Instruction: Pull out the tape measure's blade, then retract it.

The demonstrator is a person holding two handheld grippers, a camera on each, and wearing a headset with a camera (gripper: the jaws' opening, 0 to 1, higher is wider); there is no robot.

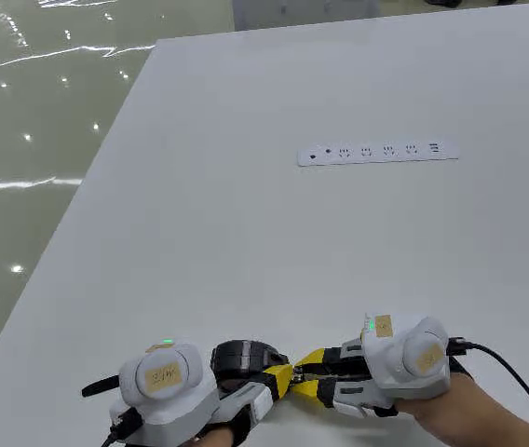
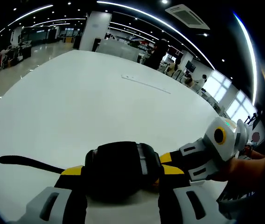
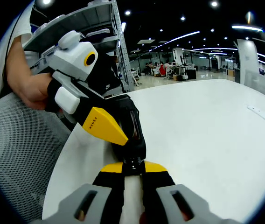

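White workbench [image 1: 246, 205], tape measure [image 1: 243, 358] sitting at the near edge. My left gripper [image 2: 121, 172] is clamped around its black case. My right gripper [image 1: 306, 375] is pinched tight on the blade tip [image 3: 132, 163], right at the case. Power strip [image 1: 377, 152] lies far right.

- The left gripper [image 1: 257, 380] is clamping a black tape measure [image 1: 244, 358] in its jaws.
- The right gripper [image 1: 309, 376] is facing it, pinching the tape measure's edge.
- A white power strip [image 1: 377, 153] is lying well ahead of both grippers on the table [image 1: 246, 233].
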